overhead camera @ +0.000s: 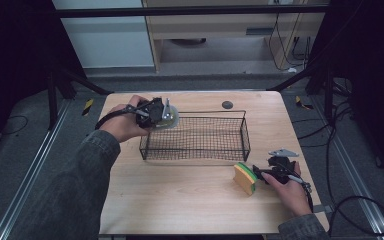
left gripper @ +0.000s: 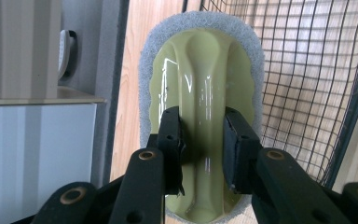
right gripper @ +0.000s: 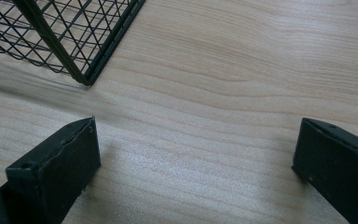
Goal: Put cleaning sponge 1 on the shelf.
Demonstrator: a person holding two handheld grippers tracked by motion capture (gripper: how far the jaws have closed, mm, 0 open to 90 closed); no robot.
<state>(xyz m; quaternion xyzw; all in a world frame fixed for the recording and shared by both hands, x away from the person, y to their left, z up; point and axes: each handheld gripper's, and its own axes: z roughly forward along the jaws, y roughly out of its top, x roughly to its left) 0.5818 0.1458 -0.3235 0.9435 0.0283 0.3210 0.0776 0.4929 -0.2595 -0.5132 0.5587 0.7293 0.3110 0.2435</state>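
light wood table (overhead camera: 180, 200) w/ rounded corners, small dark round cap (overhead camera: 227, 104) near its far edge. grey floor (overhead camera: 25, 165) around it, metal rails (overhead camera: 27, 172) left & right, black cables (overhead camera: 350, 210) by the right side. behind: pale wood cabinet (overhead camera: 215, 30), white panel (overhead camera: 110, 40). dim room, dark at both sides.

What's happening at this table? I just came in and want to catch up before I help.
A person works with a gripper in each hand. The left gripper is shut on the raised green handle of a scrubbing pad, held at the left end of the black wire basket. The right gripper has its jaws open over bare wooden table, beside a yellow-and-green sponge standing on edge near the basket's front right corner.
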